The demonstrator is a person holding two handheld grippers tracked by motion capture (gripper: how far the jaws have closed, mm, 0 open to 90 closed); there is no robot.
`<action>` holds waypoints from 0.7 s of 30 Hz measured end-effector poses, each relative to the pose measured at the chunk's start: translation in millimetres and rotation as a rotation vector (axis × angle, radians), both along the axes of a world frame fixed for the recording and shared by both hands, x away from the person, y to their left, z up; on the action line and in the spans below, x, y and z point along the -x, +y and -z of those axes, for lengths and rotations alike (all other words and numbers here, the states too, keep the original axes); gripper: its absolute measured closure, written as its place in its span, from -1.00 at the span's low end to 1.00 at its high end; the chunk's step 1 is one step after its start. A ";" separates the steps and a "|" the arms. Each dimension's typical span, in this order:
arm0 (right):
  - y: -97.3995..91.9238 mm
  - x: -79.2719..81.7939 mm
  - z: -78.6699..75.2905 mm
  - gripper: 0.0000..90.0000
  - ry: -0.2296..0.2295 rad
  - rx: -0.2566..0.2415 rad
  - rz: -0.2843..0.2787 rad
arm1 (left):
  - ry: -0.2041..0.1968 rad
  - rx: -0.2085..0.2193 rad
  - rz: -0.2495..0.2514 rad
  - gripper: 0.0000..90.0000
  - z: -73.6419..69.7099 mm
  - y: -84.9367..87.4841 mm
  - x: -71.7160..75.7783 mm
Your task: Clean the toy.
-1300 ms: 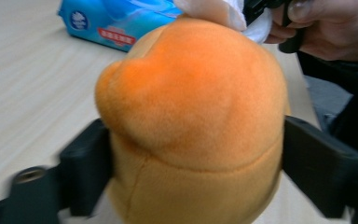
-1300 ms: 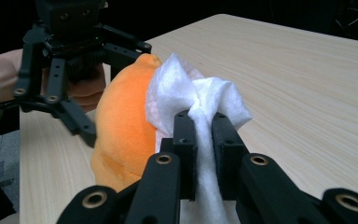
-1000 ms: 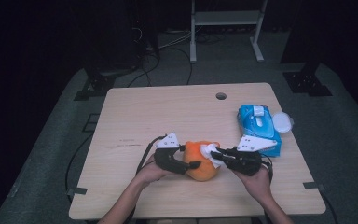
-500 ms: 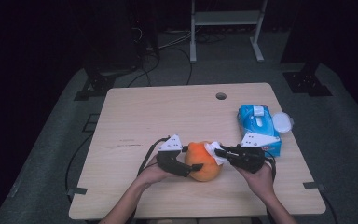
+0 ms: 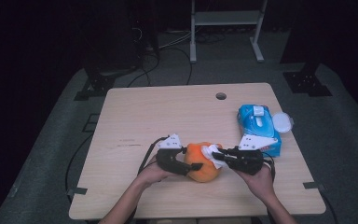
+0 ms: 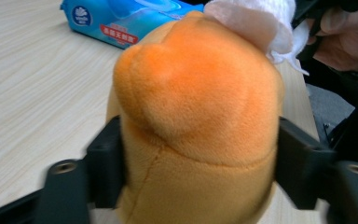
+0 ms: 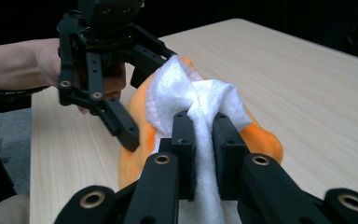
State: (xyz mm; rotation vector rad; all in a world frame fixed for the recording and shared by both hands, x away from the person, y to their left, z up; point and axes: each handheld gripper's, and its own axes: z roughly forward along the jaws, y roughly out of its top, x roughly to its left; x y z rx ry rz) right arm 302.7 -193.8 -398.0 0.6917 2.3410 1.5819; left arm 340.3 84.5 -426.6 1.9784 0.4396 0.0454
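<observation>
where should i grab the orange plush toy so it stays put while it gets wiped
Grip the orange plush toy across its rounded sides from the left, as the left gripper does. The soft body gives under the fingers, and this leaves the top free for the white wipe.

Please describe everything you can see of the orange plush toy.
The orange plush toy is soft, fuzzy and rounded, with a stitched seam. It sits on the wooden table near its front edge. The left gripper has just been closing on its sides. A white wipe, pinched by the right gripper, lies on top.
</observation>
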 end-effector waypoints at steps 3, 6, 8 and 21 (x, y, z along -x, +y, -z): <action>5.6 5.0 -5.9 0.78 -0.028 -0.009 -0.017 | -0.041 0.014 -0.048 -0.24 -8.8 0.0 2.1; 15.8 8.2 -7.9 0.78 -0.044 0.002 -0.039 | -0.089 -0.018 -0.065 -0.25 -6.1 -4.0 5.8; 19.2 7.7 -7.6 0.79 -0.052 0.027 -0.039 | -0.098 -0.029 -0.052 -0.25 -1.7 -7.3 8.2; -0.3 -1.9 4.5 0.78 0.018 0.000 0.002 | -0.053 -0.005 0.008 -0.69 -4.6 0.1 4.8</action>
